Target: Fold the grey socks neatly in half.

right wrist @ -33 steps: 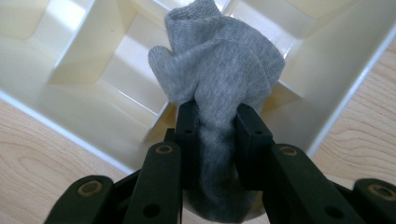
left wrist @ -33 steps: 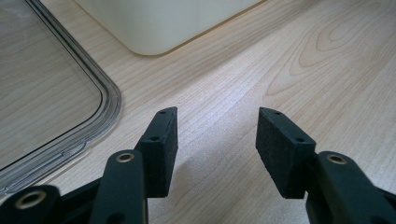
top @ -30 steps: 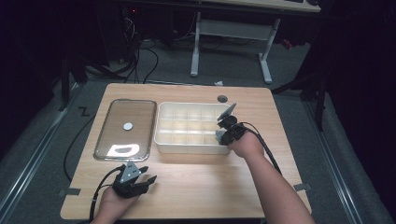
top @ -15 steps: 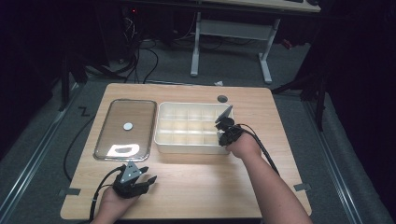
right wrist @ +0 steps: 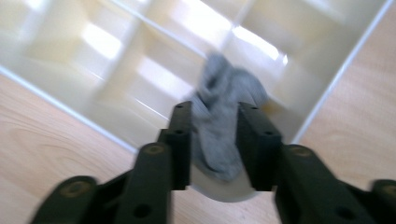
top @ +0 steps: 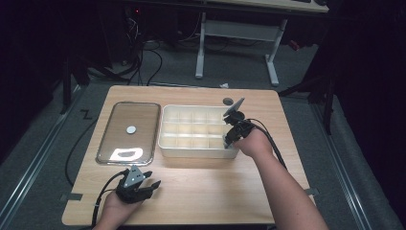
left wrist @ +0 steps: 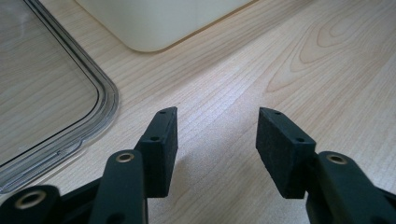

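A cream divided box (top: 196, 149) stands at the table's middle, its inside split into several compartments (right wrist: 140, 56). My right gripper (top: 229, 139) hovers over the box's near right corner, shut on a grey sock (right wrist: 219, 126) that hangs between its jaws above a corner compartment. The view is blurred. My left gripper (top: 149, 186) rests low over the bare wood near the table's front left, open, with nothing between its fingers (left wrist: 161, 149). The box's front corner (left wrist: 154, 28) lies ahead of it.
A clear lid (top: 129, 132) with a small white round spot lies flat left of the box; its rim (left wrist: 100, 107) is close to my left gripper. A dark round grommet (top: 228, 101) sits at the table's back edge. Cables trail off both grippers.
My right gripper has shifted slightly toward the box's near right corner with the sock. The left gripper has stayed in place.
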Demonstrator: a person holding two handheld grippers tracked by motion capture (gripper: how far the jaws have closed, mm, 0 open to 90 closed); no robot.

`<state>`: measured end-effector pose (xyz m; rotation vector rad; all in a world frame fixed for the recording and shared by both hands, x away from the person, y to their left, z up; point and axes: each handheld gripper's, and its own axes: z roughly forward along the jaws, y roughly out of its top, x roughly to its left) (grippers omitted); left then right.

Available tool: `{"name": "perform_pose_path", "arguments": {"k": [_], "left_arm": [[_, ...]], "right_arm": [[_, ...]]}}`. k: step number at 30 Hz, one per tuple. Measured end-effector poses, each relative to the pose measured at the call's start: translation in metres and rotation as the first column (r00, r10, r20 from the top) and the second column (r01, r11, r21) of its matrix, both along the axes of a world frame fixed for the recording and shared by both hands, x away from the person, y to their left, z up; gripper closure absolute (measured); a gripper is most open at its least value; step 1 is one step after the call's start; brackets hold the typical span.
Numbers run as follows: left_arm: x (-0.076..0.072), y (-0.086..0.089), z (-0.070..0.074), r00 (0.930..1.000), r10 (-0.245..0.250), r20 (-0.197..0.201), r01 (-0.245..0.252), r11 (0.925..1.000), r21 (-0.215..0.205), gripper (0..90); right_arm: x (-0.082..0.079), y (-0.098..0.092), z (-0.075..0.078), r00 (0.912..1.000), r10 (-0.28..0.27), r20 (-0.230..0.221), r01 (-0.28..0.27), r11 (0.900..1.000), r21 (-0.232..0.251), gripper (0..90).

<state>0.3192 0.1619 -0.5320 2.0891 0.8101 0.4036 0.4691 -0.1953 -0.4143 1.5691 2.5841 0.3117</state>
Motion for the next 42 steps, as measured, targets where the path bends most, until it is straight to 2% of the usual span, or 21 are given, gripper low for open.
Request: {"name": "perform_pose_path", "arguments": {"k": [2,4,7,11,12,13,14,15,19,27,28,32,35,38,40,42], "left_arm": [[0.000,0.000,0.001,1.0000,0.002,0.001,-0.002,1.0000,-0.004,49.0],[0.000,0.001,0.001,1.0000,0.003,0.004,-0.003,1.0000,-0.007,48.7],[-0.001,0.002,0.002,1.0000,0.006,0.005,-0.006,0.9999,-0.016,48.3],[0.000,0.003,0.002,1.0000,0.009,0.003,-0.009,0.9998,-0.015,48.2],[0.000,0.003,0.001,1.0000,0.008,0.002,-0.008,0.9999,-0.015,48.1],[0.000,0.003,0.001,1.0000,0.008,0.002,-0.008,0.9999,-0.014,48.1],[0.000,0.003,0.001,1.0000,0.007,0.003,-0.007,0.9999,-0.016,48.1],[0.000,0.003,0.002,1.0000,0.008,0.005,-0.008,0.9998,-0.016,48.0],[-0.001,0.003,0.003,1.0000,0.006,0.003,-0.006,0.9998,-0.016,48.0],[0.000,0.005,0.004,0.9998,0.021,0.004,-0.021,0.9996,-0.018,48.0],[0.000,0.006,0.004,0.9997,0.022,0.005,-0.022,0.9996,-0.016,47.8],[0.000,0.005,0.003,0.9995,0.028,0.015,-0.028,0.9994,-0.018,46.8],[-0.001,0.004,0.003,0.9995,0.024,0.019,-0.024,0.9997,-0.009,46.2],[-0.002,0.004,0.003,0.9995,0.025,0.021,-0.025,0.9996,-0.016,45.3],[-0.002,0.004,0.004,0.9994,0.024,0.027,-0.024,0.9996,-0.013,45.4],[-0.002,0.003,0.004,0.9994,0.021,0.026,-0.021,0.9997,-0.010,45.4]], "right_arm": [[0.001,0.005,0.007,0.9995,0.008,0.031,-0.008,1.000,0.015,78.4],[0.004,0.008,0.006,0.9993,-0.003,0.038,0.003,1.000,0.009,82.2],[0.010,0.009,-0.011,0.9999,0.010,0.000,-0.010,0.999,-0.044,84.7],[0.011,0.007,-0.027,0.9998,0.005,-0.022,-0.007,0.998,-0.061,87.0],[0.011,0.007,-0.029,0.9997,0.009,-0.023,-0.010,0.998,-0.067,87.5],[0.010,0.009,-0.030,0.9995,-0.011,-0.030,0.008,0.998,-0.070,87.9],[0.011,0.008,-0.032,0.9994,-0.002,-0.033,-0.001,0.997,-0.077,88.3],[0.011,0.009,-0.034,0.9986,-0.022,-0.049,0.018,0.997,-0.076,88.4],[0.013,0.010,-0.044,0.9977,-0.001,-0.068,-0.005,0.996,-0.088,89.1],[0.015,0.009,-0.045,0.9970,-0.005,-0.077,-0.001,0.997,-0.079,89.1],[0.015,0.009,-0.045,0.9965,-0.021,-0.081,0.015,0.997,-0.076,89.1],[0.014,0.009,-0.045,0.9974,-0.009,-0.072,0.003,0.997,-0.076,87.6],[0.013,0.006,-0.041,0.9968,-0.020,-0.077,0.015,0.998,-0.063,79.8],[0.011,0.002,-0.036,0.9955,-0.036,-0.088,0.031,0.998,-0.060,72.9],[0.009,-0.001,-0.033,0.9972,-0.031,-0.069,0.027,0.997,-0.066,72.4],[0.007,-0.003,-0.030,0.9980,-0.034,-0.053,0.031,0.998,-0.051,69.9]]}}
